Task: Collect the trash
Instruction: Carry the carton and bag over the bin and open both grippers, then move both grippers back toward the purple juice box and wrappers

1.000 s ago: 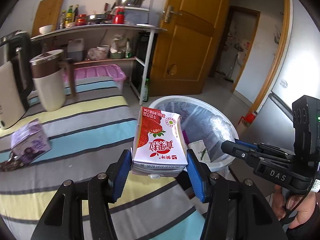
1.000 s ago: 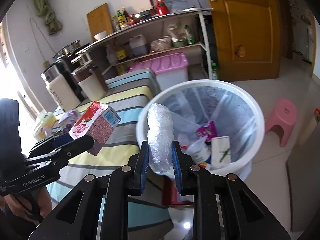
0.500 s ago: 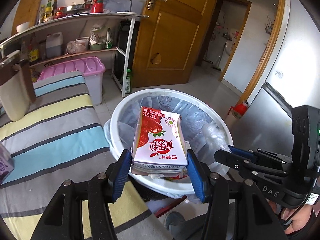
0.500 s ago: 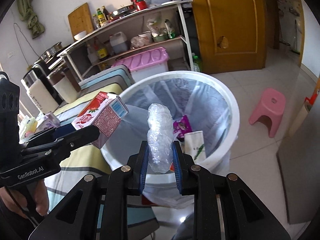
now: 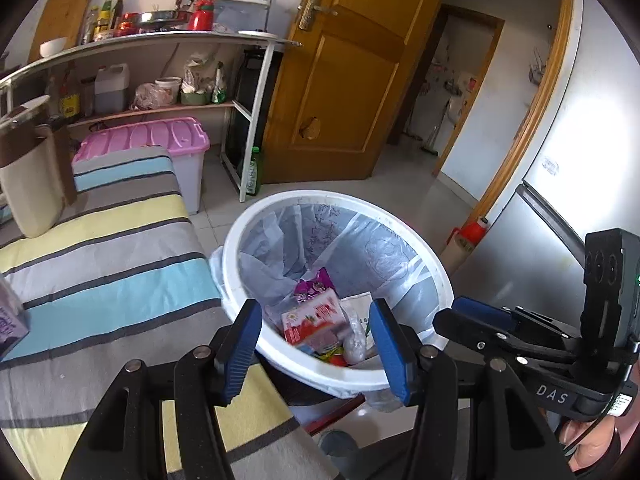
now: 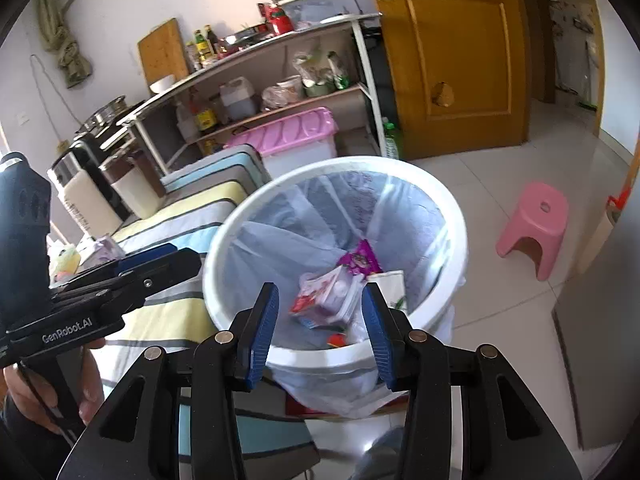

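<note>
On my far left, a small purple carton (image 5: 12, 322) sits at the edge of the striped surface (image 5: 108, 256), and behind it stands a cream jug with a brown lid (image 5: 30, 184). Further back, a pink-lidded storage box (image 5: 160, 148) sits on the floor under the shelf (image 5: 160, 40) crowded with bottles, a red kettle and a steel bowl.

My left claw (image 5: 316, 344) hangs over the near rim of the white bin (image 5: 236, 256), its blue pads spread wide apart with nothing between them. Seen through the gap, the red-and-white strawberry milk carton (image 5: 310, 318) lies down inside the bin, tilted on its side on top of other rubbish, beside a purple snack wrapper (image 5: 314, 284) and a white paper packet (image 5: 360, 304). A clear liner (image 5: 320, 236) lines the bin's wall.

To the right of that, my right claw (image 6: 320, 320) also sits above the bin's near rim. Its jaws are opening and the pads hold nothing. Below them, the crumpled clear plastic (image 6: 340, 292) lies in the bin over the carton, though that patch is blurred and I cannot tell exactly how it rests.

Beyond the bin stands the brown wooden door (image 6: 460, 52), and out on the tiled floor to the right is a pink stool (image 6: 536, 228), well apart from the bin.
</note>
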`<state>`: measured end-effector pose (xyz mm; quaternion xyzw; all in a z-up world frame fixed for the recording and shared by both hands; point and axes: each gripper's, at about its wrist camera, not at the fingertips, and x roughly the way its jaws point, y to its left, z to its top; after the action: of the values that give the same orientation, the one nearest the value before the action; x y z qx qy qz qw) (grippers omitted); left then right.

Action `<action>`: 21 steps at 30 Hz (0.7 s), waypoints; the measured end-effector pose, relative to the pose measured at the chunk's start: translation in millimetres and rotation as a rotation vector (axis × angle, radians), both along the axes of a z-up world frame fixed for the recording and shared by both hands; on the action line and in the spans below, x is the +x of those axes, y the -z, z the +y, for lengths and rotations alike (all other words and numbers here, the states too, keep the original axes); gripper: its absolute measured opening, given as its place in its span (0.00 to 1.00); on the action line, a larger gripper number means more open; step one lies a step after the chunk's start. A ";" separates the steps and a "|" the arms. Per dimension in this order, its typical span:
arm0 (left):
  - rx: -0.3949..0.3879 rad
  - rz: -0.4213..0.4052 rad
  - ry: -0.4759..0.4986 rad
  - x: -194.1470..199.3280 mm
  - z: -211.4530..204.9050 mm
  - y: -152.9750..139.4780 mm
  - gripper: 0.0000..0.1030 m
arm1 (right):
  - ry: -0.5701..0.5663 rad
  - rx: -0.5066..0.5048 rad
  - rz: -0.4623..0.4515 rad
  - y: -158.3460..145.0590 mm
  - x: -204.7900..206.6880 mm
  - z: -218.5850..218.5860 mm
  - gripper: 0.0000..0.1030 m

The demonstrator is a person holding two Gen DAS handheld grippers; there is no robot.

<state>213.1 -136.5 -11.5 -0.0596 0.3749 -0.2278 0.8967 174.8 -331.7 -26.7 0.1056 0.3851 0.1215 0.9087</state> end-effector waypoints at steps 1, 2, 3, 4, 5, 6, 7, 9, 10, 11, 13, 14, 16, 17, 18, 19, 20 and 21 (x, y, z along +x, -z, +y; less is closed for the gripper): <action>-0.001 -0.006 -0.003 -3.5 2.8 -1.3 0.54 | -0.006 0.001 -0.007 -2.3 -2.4 3.2 0.43; -0.003 -0.010 -0.009 -7.3 6.5 -1.8 0.54 | -0.012 0.003 -0.012 -4.2 -4.5 6.0 0.43; -0.004 -0.012 -0.015 -10.4 9.4 -2.2 0.54 | -0.020 0.005 -0.018 -6.2 -6.7 9.0 0.43; -0.005 -0.015 -0.022 -13.6 12.7 -2.8 0.54 | -0.024 0.006 -0.021 -7.3 -8.1 11.3 0.43; -0.006 -0.020 -0.029 -18.1 17.4 -3.5 0.54 | -0.030 0.007 -0.025 -8.9 -9.9 14.4 0.43; -0.006 -0.025 -0.035 -21.9 21.2 -3.9 0.54 | -0.037 0.009 -0.028 -10.3 -11.7 17.3 0.43; -0.002 -0.029 -0.043 -25.4 24.3 -4.3 0.54 | -0.045 0.012 -0.031 -11.9 -13.8 20.8 0.43; 0.005 -0.039 -0.062 -34.2 32.9 -5.4 0.54 | -0.060 0.015 -0.039 -14.5 -18.4 27.5 0.43; 0.008 -0.041 -0.073 -36.6 36.9 -6.2 0.54 | -0.069 0.014 -0.044 -16.1 -21.0 31.8 0.43; 0.014 -0.045 -0.089 -41.3 42.5 -6.5 0.54 | -0.075 0.013 -0.048 -17.3 -23.2 34.8 0.43; 0.019 -0.051 -0.107 -47.1 50.0 -7.2 0.54 | -0.091 0.011 -0.053 -19.6 -26.7 42.4 0.43; 0.024 -0.054 -0.121 -51.4 55.1 -7.7 0.54 | -0.098 0.011 -0.055 -20.6 -28.1 46.0 0.43; 0.031 -0.060 -0.135 -56.8 61.4 -9.1 0.54 | -0.116 0.012 -0.059 -21.7 -30.9 53.1 0.43; 0.035 -0.065 -0.143 -60.1 64.9 -10.2 0.54 | -0.124 0.011 -0.060 -22.1 -32.0 56.7 0.43; 0.040 -0.071 -0.151 -63.6 68.4 -11.1 0.54 | -0.135 0.009 -0.060 -22.6 -33.5 61.5 0.43; 0.045 -0.075 -0.156 -66.3 70.8 -11.5 0.54 | -0.144 0.009 -0.061 -22.5 -34.9 64.7 0.43; 0.049 -0.080 -0.161 -69.4 73.9 -12.2 0.54 | -0.153 0.007 -0.063 -22.9 -36.4 68.7 0.43; 0.049 -0.082 -0.166 -71.6 76.9 -12.9 0.54 | -0.164 0.005 -0.065 -23.2 -38.3 73.0 0.43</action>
<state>141.5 -59.7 1.4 -0.0590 0.3373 -0.1457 0.9282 136.5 -258.8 -3.5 0.0721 0.3623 0.1998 0.9075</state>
